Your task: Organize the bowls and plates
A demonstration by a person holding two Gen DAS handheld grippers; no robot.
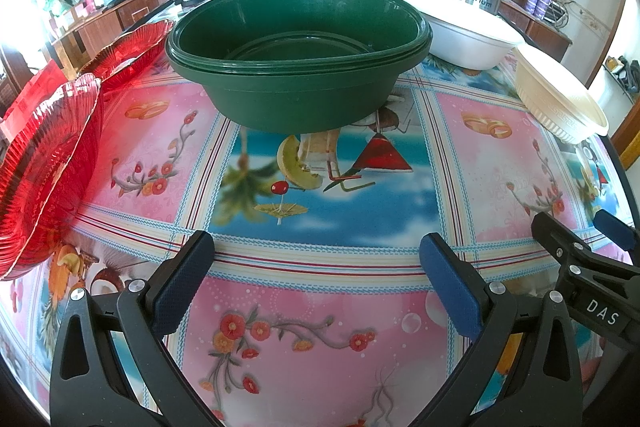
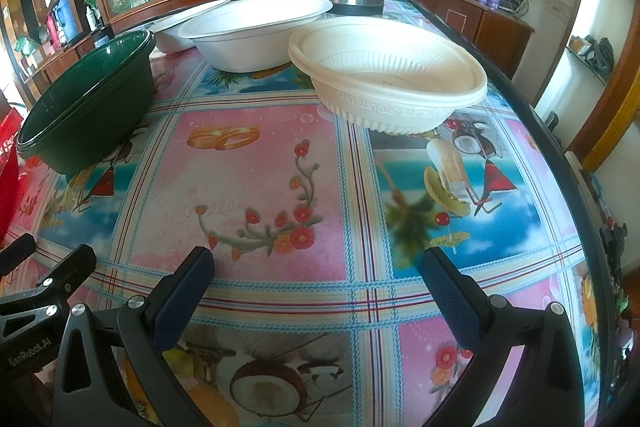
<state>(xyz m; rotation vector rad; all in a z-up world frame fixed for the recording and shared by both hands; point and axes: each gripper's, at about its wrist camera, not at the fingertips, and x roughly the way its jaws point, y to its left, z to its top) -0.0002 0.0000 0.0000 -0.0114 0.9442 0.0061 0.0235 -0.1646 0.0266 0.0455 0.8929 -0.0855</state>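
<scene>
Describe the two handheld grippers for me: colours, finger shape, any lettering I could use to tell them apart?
Both look alike: black angular frames with triangular cut-outs and silver round bolt heads, each carrying two flat fingers faced with dark blue textured pads. The left gripper shows "GenRobot.AI" in white on its side in the right wrist view; the right gripper shows "DAS" in the left wrist view. No cables or sleeves visible.

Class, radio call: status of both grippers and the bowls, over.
Left gripper open, empty. Right gripper open, empty. Green bowls stacked; cream bowls stacked; red plates apart. Nothing blocking.
</scene>
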